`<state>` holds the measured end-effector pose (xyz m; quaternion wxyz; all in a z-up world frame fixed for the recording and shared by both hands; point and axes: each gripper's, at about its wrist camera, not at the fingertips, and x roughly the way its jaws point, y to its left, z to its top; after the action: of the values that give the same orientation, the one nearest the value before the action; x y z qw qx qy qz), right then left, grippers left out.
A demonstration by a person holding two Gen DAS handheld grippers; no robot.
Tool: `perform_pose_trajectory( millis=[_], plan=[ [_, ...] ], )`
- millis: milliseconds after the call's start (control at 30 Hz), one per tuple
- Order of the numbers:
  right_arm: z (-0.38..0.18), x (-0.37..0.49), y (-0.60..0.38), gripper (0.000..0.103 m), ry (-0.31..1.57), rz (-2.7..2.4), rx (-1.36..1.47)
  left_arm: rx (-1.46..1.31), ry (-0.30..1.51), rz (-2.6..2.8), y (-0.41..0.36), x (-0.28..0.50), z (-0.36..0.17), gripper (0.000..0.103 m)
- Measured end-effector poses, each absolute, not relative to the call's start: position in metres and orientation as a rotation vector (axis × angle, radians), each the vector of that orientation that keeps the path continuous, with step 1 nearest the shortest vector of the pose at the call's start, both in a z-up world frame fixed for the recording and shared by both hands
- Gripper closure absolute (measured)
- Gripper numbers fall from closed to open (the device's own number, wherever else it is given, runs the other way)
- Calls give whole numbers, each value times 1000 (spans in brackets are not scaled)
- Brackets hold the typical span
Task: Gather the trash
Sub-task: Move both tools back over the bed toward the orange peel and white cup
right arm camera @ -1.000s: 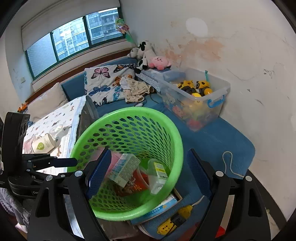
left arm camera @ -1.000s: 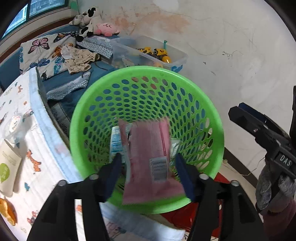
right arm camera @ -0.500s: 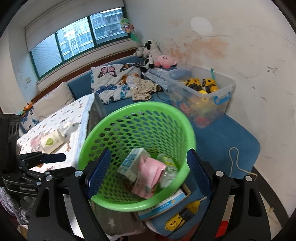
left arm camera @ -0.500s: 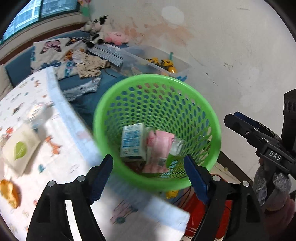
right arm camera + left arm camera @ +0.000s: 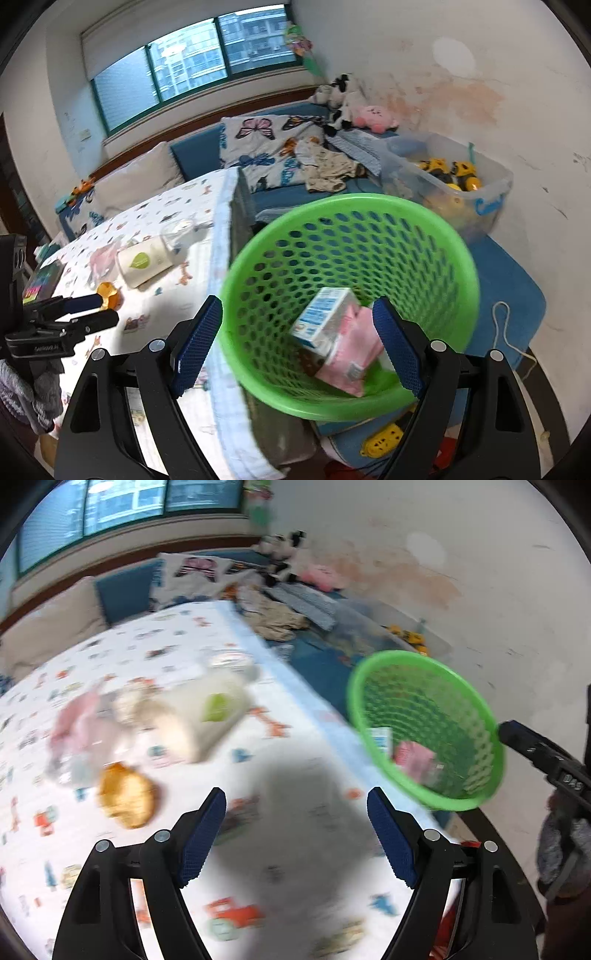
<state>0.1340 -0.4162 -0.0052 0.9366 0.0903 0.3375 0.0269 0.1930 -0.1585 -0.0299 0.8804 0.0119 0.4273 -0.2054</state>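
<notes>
Both the left tool [image 5: 296,805] and right tool [image 5: 296,314] gape empty; a round perforated green plastic basket [image 5: 458,258] holds a boxy milk carton [image 5: 325,321] and a crinkled pink wrapper [image 5: 354,354].

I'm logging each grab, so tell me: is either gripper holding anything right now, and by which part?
Nothing is held. The left gripper is open over the table, and the right gripper is open by the green basket.

"DAS" on right gripper [image 5: 535,751] body; other print too blurred to read.
</notes>
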Motion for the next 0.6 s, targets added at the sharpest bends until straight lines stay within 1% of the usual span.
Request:
perform_pose_trajectory(
  millis=[300, 433, 600],
  plan=[
    [-6, 147, -375, 20, 705, 127, 147, -38, 889, -218, -73, 208, -46, 27],
    [-8, 152, -359, 20, 714, 159, 132, -39, 904, -167, -57, 218, -56, 24],
    [-11, 162, -342, 20, 728, 192, 119, -32, 929, -159, -56, 231, -68, 21]
  ],
)
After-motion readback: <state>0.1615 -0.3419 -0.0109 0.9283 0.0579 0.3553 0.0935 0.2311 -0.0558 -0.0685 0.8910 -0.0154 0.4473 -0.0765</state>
